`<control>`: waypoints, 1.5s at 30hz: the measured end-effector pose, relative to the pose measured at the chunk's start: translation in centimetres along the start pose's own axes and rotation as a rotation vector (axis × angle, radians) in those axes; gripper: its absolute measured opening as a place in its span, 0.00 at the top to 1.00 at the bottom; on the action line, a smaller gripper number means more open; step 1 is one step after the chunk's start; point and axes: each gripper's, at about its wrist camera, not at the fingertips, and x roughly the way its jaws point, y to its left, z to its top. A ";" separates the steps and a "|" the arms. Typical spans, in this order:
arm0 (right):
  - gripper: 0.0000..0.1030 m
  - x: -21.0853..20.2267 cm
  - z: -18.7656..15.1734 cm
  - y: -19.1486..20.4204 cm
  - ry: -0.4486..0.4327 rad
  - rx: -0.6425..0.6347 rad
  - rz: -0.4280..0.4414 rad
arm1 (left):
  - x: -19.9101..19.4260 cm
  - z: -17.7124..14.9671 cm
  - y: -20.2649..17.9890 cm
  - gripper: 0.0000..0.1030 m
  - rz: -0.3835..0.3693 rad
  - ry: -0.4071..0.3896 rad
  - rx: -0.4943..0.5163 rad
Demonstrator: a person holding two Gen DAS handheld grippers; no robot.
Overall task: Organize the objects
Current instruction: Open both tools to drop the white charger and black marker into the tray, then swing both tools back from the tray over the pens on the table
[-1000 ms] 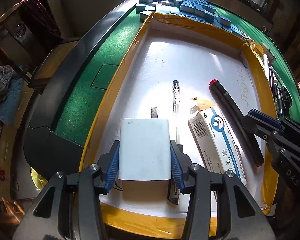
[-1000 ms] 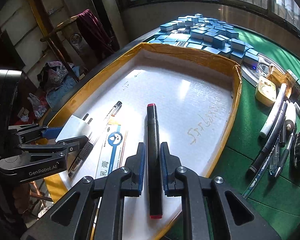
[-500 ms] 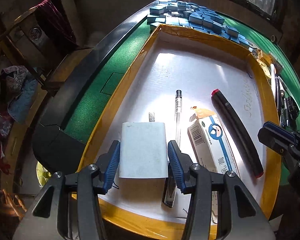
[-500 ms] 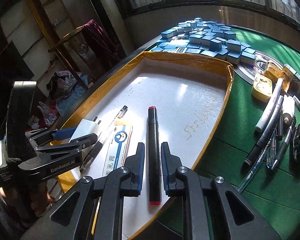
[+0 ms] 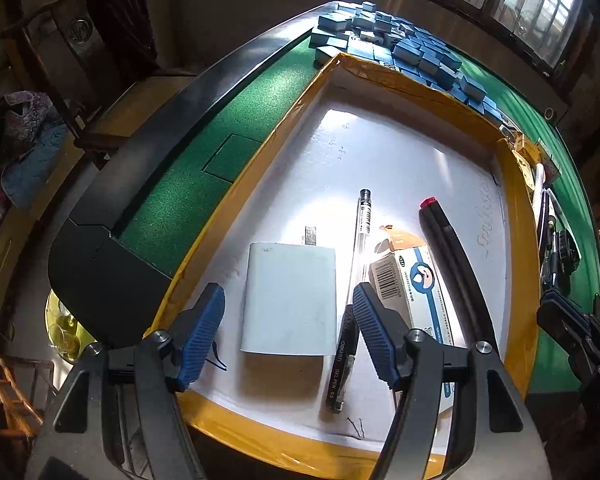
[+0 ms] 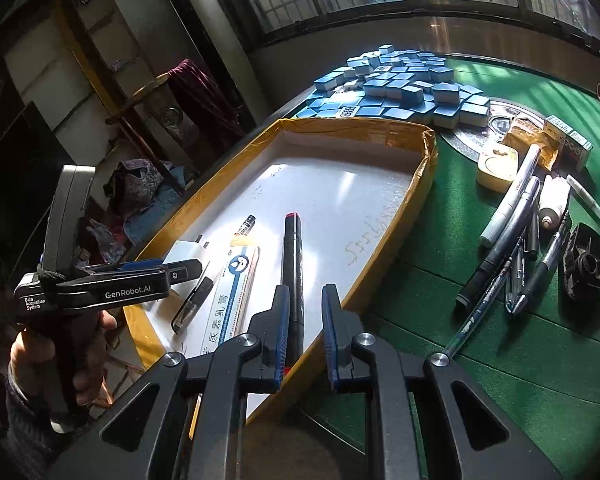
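A white charger [image 5: 290,276] lies flat on the white floor of the yellow-rimmed tray [image 5: 236,200]. My left gripper [image 5: 288,294] straddles it, jaws opening, with a gap on each side of the charger. To its right lie a clear gel pen [image 5: 358,256], an ointment box [image 5: 412,292] and a black marker [image 5: 452,256] with a red cap. My right gripper [image 6: 306,292] hovers over the tray's near right rim [image 6: 420,176], nearly closed and with nothing between its fingers. The marker [image 6: 294,256] shows just past its left finger.
Blue mahjong tiles [image 6: 400,88] are heaped beyond the tray's far end. On the green felt to the right lie several pens [image 6: 512,240], a black knob [image 6: 588,264] and a yellow case [image 6: 496,164]. A person's hand [image 6: 80,356] holds the left gripper.
The left jaws have spread away from the charger, which stays lying on the tray floor. The right gripper has shifted right, so the marker no longer lines up between its fingers.
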 end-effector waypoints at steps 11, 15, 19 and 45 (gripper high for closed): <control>0.62 -2.9 -2.1 -5.6 -0.050 0.120 -0.012 | -5.2 -1.5 -8.6 0.19 -0.157 -0.216 0.142; 0.50 -5.0 -3.1 -8.6 -0.090 0.177 -0.060 | -6.7 -1.6 -12.4 0.19 -0.195 -0.292 0.177; 0.42 -6.6 -3.9 -11.5 -0.107 0.246 -0.088 | -6.1 -1.8 -16.5 0.19 -0.217 -0.253 0.266; 0.41 -7.6 -6.8 -15.7 -0.049 0.285 -0.171 | 3.3 -1.9 -30.0 0.63 -0.184 -0.039 0.592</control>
